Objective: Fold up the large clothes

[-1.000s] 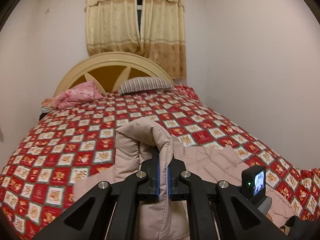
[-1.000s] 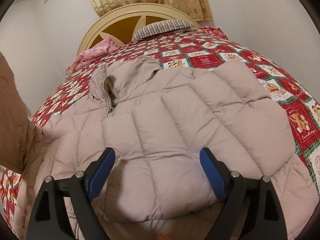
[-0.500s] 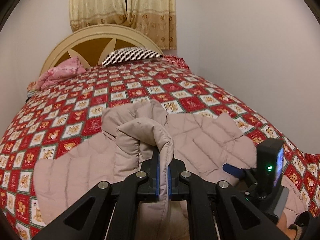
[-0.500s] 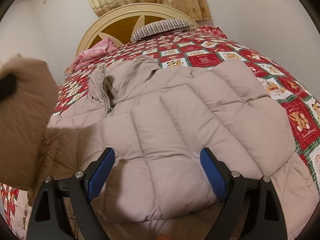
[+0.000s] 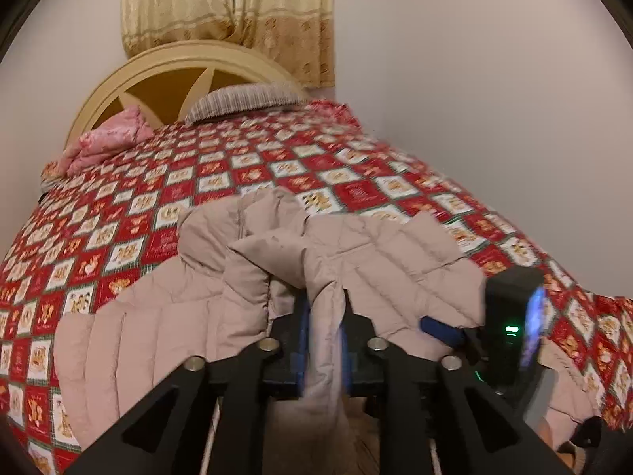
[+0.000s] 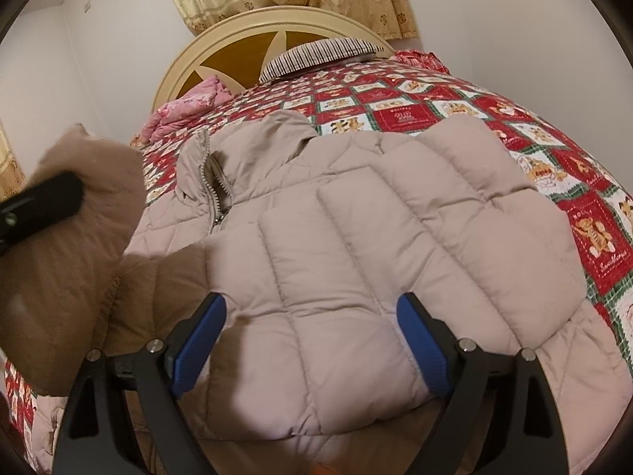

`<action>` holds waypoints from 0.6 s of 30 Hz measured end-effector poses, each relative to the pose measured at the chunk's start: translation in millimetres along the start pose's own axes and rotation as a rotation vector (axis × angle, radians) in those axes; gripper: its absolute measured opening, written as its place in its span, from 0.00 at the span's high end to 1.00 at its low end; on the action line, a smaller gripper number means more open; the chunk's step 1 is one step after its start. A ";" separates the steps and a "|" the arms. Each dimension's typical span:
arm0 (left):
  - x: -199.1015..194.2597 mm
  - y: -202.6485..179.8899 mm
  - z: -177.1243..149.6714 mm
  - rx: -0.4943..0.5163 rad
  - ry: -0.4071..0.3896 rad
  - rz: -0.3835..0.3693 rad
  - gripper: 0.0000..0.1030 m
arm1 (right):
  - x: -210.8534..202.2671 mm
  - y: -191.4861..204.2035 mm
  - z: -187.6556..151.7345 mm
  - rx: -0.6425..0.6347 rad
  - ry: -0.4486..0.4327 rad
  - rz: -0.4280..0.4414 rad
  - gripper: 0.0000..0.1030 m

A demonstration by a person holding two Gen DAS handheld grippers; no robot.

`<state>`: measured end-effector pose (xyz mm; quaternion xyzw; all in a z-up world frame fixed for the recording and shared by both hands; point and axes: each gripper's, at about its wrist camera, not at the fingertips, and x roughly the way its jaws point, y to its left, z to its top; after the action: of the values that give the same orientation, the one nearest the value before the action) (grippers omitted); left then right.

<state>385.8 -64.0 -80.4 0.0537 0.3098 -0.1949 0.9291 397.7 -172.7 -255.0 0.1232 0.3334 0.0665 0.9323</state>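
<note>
A beige quilted puffer jacket [image 6: 356, 245] lies spread on the bed, collar and zipper toward the headboard. It also shows in the left wrist view [image 5: 395, 269]. My left gripper [image 5: 322, 328] is shut on a fold of the jacket's left side and holds it raised over the jacket body. That lifted fold shows at the left of the right wrist view [image 6: 71, 245]. My right gripper [image 6: 312, 340] is open, its blue pads either side of the jacket's near hem, low over the fabric. The right gripper also shows in the left wrist view [image 5: 510, 328].
The bed has a red patchwork quilt [image 5: 237, 174] and a cream arched headboard [image 6: 253, 39]. A striped pillow [image 6: 320, 51] and a pink blanket [image 6: 186, 107] lie at the head. White walls close in on the right; curtains [image 5: 229, 8] hang behind.
My left gripper has carried the held jacket fold rightward and lower, toward the jacket's middle. The right gripper has stayed open and nearly still.
</note>
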 end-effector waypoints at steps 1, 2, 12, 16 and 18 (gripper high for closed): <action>-8.6 1.4 0.5 0.002 -0.022 0.000 0.53 | -0.1 -0.7 0.4 0.002 -0.001 0.001 0.12; -16.4 4.1 0.9 -0.001 -0.044 0.011 0.40 | -0.3 -1.0 0.4 0.005 -0.002 0.002 0.12; -42.2 61.1 -13.4 -0.005 -0.099 0.227 0.20 | -48.1 -28.8 -0.8 0.165 -0.239 -0.050 0.11; -24.8 103.1 -28.9 -0.011 -0.051 0.364 0.20 | -88.0 -20.6 8.9 0.158 -0.344 -0.109 0.09; -12.0 124.6 -34.2 -0.055 -0.023 0.364 0.20 | -106.4 3.4 19.9 0.090 -0.379 -0.079 0.09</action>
<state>407.3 61.9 -103.3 0.0812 0.2894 -0.0158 0.9536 328.4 -195.0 -174.9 0.1620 0.1593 -0.0096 0.9738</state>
